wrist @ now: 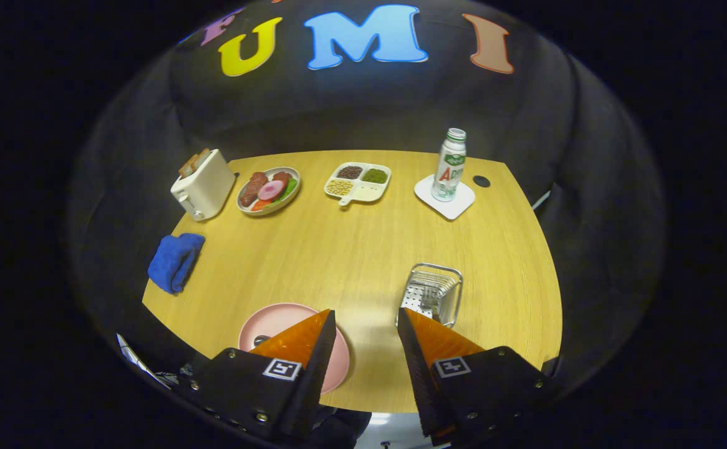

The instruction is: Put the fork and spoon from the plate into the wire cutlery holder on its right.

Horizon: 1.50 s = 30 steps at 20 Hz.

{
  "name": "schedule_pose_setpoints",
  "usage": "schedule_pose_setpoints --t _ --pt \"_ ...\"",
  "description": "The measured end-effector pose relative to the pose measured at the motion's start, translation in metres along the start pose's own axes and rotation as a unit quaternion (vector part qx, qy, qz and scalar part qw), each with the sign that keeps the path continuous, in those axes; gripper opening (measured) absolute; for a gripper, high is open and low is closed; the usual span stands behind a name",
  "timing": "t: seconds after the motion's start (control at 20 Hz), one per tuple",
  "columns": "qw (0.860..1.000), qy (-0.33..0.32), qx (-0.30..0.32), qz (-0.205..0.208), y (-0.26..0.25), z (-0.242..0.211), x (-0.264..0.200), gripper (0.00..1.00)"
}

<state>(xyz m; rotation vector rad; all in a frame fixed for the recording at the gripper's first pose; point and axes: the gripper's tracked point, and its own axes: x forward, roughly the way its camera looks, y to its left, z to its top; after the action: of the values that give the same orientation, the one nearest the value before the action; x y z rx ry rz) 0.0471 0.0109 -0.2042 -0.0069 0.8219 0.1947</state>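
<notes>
Wooden table (351, 249) carries, on its near edge, a pink plate (276, 321) partly hidden behind one finger, a dark utensil end (260, 340) just showing on it. Right of the plate stands the wire cutlery holder (431, 294). The gripper (366, 321) hovers with fingers spread, gripping nothing.

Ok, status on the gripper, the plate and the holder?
Gripper open, empty, above table. Round pink plate under one finger. Wire cutlery holder ahead of the other. Nothing blocking.
</notes>
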Motion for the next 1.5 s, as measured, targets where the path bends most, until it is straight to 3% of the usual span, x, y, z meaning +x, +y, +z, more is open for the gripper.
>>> schedule_pose_setpoints --t 0.25,0.55,0.75,1.15,1.2,1.3,1.4,1.5 --pt "0.996 0.028 -0.064 0.052 0.067 -0.034 0.019 0.63" --pt "0.983 0.122 -0.09 0.101 0.118 -0.117 0.05 0.63" --pt "0.974 0.164 -0.122 0.098 0.123 -0.156 0.063 0.63" --pt "0.963 0.209 -0.145 0.089 0.123 -0.19 0.087 0.63" --pt "0.961 0.218 -0.145 0.089 0.123 -0.192 0.086 0.51" --pt "0.958 0.232 -0.136 0.103 0.129 -0.201 0.091 0.46" --pt "0.958 0.235 -0.121 0.109 0.131 -0.201 0.087 0.12" --pt "0.961 0.229 -0.108 0.11 0.131 -0.198 0.087 0.12"
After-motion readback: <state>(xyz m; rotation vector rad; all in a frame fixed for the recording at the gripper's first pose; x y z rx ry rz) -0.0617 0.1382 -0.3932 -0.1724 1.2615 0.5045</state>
